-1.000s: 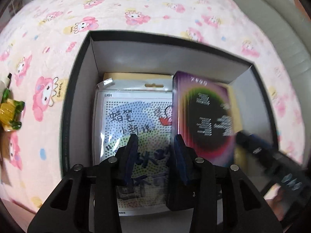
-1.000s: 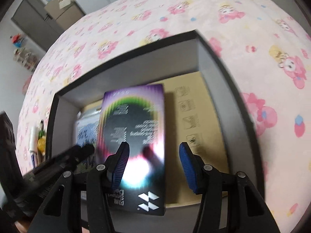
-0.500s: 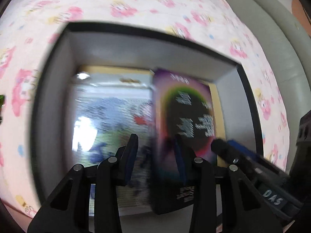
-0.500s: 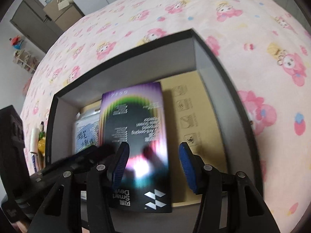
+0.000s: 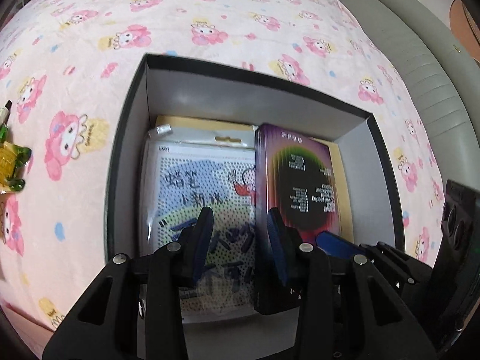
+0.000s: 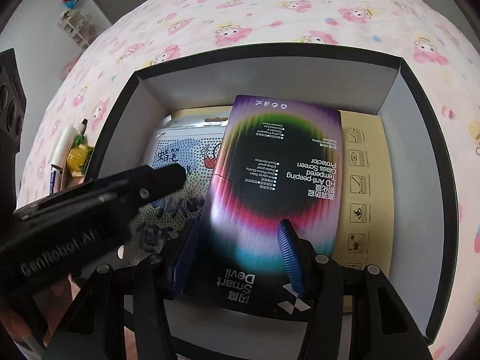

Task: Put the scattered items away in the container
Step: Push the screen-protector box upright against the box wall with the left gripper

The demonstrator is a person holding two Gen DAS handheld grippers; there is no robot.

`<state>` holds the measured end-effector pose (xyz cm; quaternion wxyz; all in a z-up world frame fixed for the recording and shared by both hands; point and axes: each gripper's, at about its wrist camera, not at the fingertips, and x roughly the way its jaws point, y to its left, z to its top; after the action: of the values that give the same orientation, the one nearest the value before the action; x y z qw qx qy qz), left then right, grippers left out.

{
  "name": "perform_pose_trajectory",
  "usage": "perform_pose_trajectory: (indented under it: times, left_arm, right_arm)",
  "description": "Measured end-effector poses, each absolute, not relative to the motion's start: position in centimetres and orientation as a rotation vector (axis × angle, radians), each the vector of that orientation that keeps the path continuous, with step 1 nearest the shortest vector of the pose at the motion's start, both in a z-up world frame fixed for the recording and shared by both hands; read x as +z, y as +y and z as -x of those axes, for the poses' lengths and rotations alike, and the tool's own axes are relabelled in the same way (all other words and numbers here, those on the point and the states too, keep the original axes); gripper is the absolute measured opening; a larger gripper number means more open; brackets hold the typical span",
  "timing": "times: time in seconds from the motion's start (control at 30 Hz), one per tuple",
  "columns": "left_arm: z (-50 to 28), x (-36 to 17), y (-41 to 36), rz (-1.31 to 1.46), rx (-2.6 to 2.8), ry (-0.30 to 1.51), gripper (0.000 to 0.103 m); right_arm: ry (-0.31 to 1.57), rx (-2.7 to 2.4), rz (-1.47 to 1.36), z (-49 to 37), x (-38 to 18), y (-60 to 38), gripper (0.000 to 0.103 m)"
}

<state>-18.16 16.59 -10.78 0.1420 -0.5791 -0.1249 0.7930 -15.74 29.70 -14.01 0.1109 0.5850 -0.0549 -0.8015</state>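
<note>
Left claw [image 5: 240, 225] open, empty, fingers apart. Right claw [image 6: 237, 255] open, close beside left, both angled downward.

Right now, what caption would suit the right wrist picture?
Right tool open over a screen protector box inside the dark container on a pink bedspread.

A black-rimmed box [image 6: 420, 96] with grey inner walls is sitting on a pink cartoon-print blanket [image 6: 270, 9]. Inside, a purple screen protector package [image 6: 270, 180] is lying over a tan cardboard sheet [image 6: 369, 180], with a dotted cartoon packet [image 6: 177, 156] to its left. The right gripper [image 6: 237, 258] is spreading its blue fingers [image 6: 288, 258] on either side of the package's near end. The left gripper [image 6: 168, 177] is reaching in from the left. A yellow-green wrapped item [image 6: 78, 157] is lying outside the box.
</note>
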Motion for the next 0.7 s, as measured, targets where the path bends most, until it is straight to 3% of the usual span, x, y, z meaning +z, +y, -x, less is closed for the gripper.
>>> perform_pose_trajectory:
  times: [0.23, 0.7]
  left_arm:
    - [17.9, -11.9, 17.8, 1.716, 2.197, -0.414, 0.038]
    - [17.5, -12.1, 18.2, 1.71, 2.167, -0.476, 0.04]
  right_arm:
    - [-0.03, -2.381, -1.729, 15.7, -14.5, 28.7, 0.053]
    - [-0.171, -2.49, -1.824, 15.8, -14.6, 33.0, 0.057]
